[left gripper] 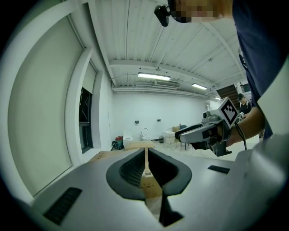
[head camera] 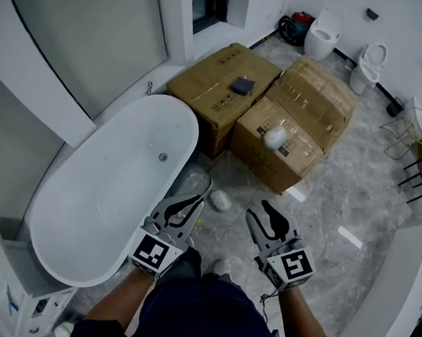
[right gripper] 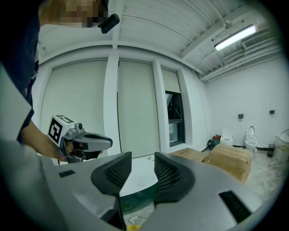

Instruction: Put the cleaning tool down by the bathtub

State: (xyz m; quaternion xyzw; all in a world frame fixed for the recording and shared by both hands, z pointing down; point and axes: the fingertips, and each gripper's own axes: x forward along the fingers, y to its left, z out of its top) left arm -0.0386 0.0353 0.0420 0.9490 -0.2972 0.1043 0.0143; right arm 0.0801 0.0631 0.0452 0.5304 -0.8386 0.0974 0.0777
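A white-headed cleaning tool [head camera: 219, 199] lies on the marble floor between the white bathtub [head camera: 104, 203] and the cardboard boxes [head camera: 280, 114]; no gripper touches it. My left gripper [head camera: 197, 200] hovers over the tub's near rim, just left of the tool. Its jaws stand shut to a thin slit with nothing between them [left gripper: 146, 158]. To the tool's right and nearer me, my right gripper [head camera: 259, 210] stands open and empty. In the right gripper view the tub [right gripper: 140, 173] shows through the gap of that gripper [right gripper: 142, 167].
Two large boxes stand right of the tub; a dark small object [head camera: 242, 86] and a white one [head camera: 274, 136] lie on them. Two toilets [head camera: 323, 37] stand at the far wall. A wire rack [head camera: 402, 129] is at the right, a white cabinet [head camera: 9, 299] at the near left.
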